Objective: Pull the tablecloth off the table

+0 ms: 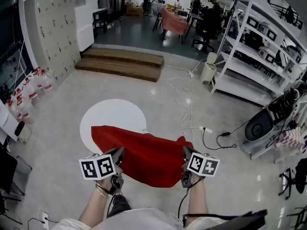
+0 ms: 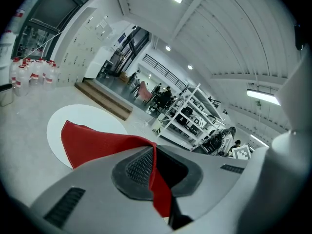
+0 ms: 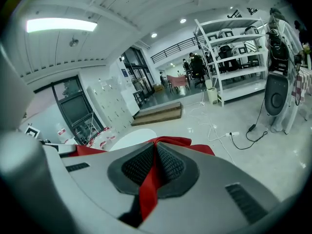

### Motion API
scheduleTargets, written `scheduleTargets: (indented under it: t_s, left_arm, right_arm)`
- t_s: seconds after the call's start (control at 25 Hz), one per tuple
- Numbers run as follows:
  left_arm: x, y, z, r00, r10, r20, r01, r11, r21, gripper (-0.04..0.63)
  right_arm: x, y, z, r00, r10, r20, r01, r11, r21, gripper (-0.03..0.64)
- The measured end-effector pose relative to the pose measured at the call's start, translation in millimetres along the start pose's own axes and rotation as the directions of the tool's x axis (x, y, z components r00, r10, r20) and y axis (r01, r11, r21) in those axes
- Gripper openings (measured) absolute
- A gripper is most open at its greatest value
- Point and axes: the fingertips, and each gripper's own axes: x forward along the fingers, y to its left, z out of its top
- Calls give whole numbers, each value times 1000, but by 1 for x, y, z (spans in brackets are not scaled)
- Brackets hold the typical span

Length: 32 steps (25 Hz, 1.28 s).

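Observation:
A red tablecloth (image 1: pixel 144 155) hangs stretched between my two grippers, its far edge still lying on the near part of the round white table (image 1: pixel 112 114). My left gripper (image 1: pixel 118 153) is shut on the cloth's near left corner. The right gripper (image 1: pixel 186 153) is shut on the near right corner. In the left gripper view the red tablecloth (image 2: pixel 95 143) runs from the table (image 2: pixel 78 116) into the pinched jaws of the left gripper (image 2: pixel 155 172). A fold of the tablecloth (image 3: pixel 170 141) is likewise clamped in the right gripper (image 3: pixel 155 167).
A low wooden step (image 1: pixel 122 61) lies beyond the table. Water bottles (image 1: pixel 29 87) line the left wall by grey lockers (image 1: pixel 53 28). Cables and a power strip (image 1: pixel 205 129) trail on the floor to the right, near white shelving (image 1: pixel 249 47) and a dark machine (image 1: pixel 268 121).

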Motion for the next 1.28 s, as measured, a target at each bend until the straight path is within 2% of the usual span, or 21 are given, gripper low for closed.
scheduleTargets:
  t_s: [0.28,0.6,1.0,1.16,1.28]
  left_arm:
    - [-7,-32,-46,999,-27,-34,27,1000,7,26]
    - [-19,-65,-97,994,-63,-91,64,998,11,26]
    - [-35,-96,-151,968,-135,-213,142,990,16,26]
    - [-50,-107,-169,958,-170,-233,178,984,15,26]
    - [-74,-96,-174,959,-174,-223,174,985,-19,26]
  right_arm:
    - [-41,-25,-19,1000,-22,13,21,1000,18,38]
    - [-94,-60,-56,998,-64,26,61,995,83,38]
    - [-165,-93,-102,983,-178,44,165,964,207,38]
    - [-194,-89,-116,976,-210,63,192,957,216,38]
    - [-208,-65,-130,975,-214,56,199,959,203,38]
